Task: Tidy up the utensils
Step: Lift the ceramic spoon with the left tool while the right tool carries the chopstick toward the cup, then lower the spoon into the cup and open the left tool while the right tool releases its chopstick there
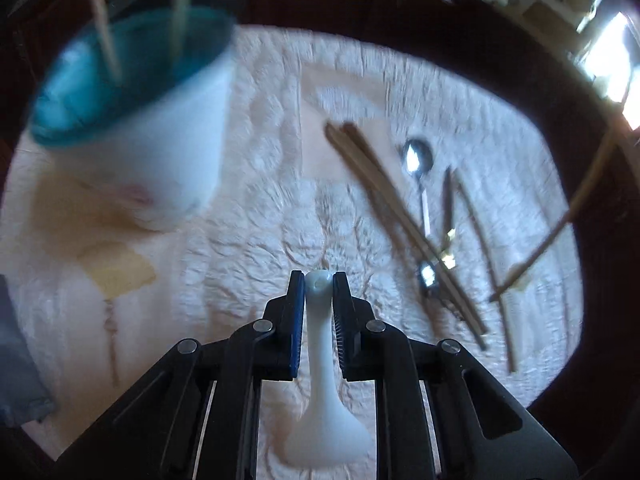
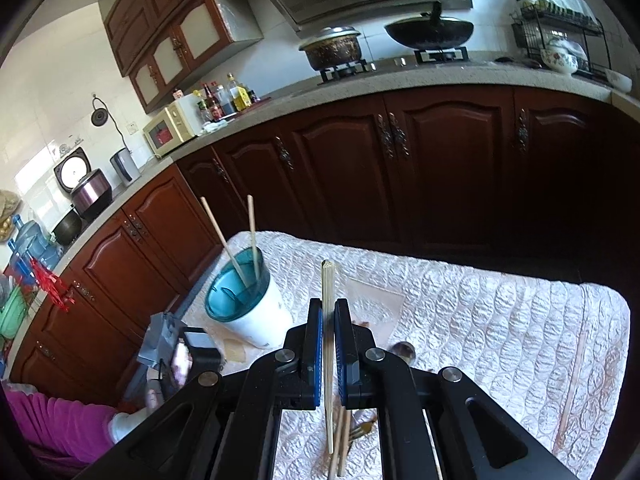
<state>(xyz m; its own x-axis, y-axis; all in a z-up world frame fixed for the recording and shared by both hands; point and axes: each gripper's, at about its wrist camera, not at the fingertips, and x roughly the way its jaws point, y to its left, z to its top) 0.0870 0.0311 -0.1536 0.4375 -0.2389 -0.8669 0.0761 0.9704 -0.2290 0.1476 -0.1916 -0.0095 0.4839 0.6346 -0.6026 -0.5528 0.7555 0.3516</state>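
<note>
My left gripper (image 1: pixel 319 280) is shut on the handle of a white ceramic spoon (image 1: pixel 325 408), its bowl hanging toward the camera above the quilted cloth. A white cup with a teal rim (image 1: pixel 132 128) stands up left, blurred, with two chopsticks (image 1: pixel 105 20) in it. Loose chopsticks (image 1: pixel 404 224) and metal spoons (image 1: pixel 418 160) lie on the cloth to the right. My right gripper (image 2: pixel 329 308) is shut on a pale chopstick (image 2: pixel 328 360), held upright above the table; the cup (image 2: pixel 244 304) stands to its left with two chopsticks (image 2: pixel 252 236) in it.
The table (image 2: pixel 500 312) carries a white quilted cloth. Dark wooden cabinets (image 2: pixel 400 168) stand behind it. A person in pink (image 2: pixel 60 424) and the other gripper's body (image 2: pixel 176 356) are at lower left. A thin stick (image 2: pixel 572 384) lies at the right.
</note>
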